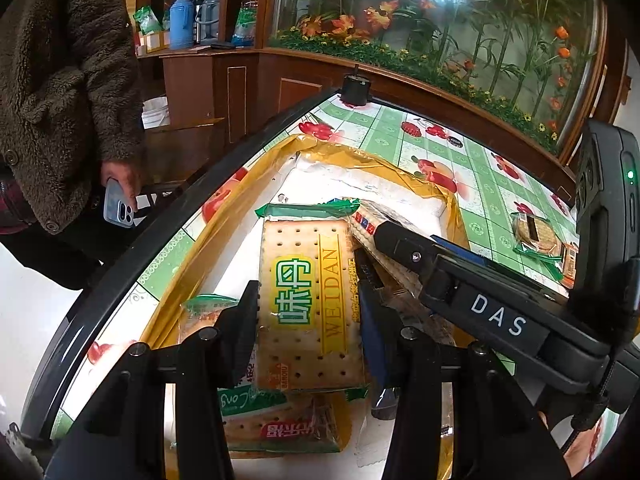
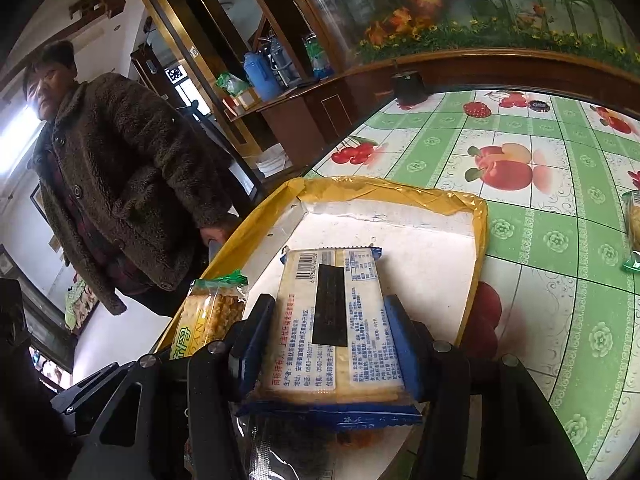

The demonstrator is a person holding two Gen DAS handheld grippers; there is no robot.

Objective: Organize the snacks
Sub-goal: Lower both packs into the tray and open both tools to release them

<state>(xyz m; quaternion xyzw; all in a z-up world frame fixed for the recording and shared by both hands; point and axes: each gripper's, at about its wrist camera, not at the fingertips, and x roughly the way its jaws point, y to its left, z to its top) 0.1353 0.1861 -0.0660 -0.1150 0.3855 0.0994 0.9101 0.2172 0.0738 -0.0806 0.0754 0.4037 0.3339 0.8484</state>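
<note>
Over the tray [image 2: 478, 216] we hold two packs: left hand-held gripper [image 1: 308, 312] clamps a green cracker pack [image 1: 308, 304], right hand-held gripper [image 2: 328, 344] a blue pack [image 2: 332, 320]. Several packs lie inside; one pack [image 1: 536, 236] waits on the fruit-print desk [image 2: 552, 184]. Wooden cabinets behind.

Bright daylight, glare on the glass panel [image 1: 420, 20], heavy fisheye edge warping
</note>
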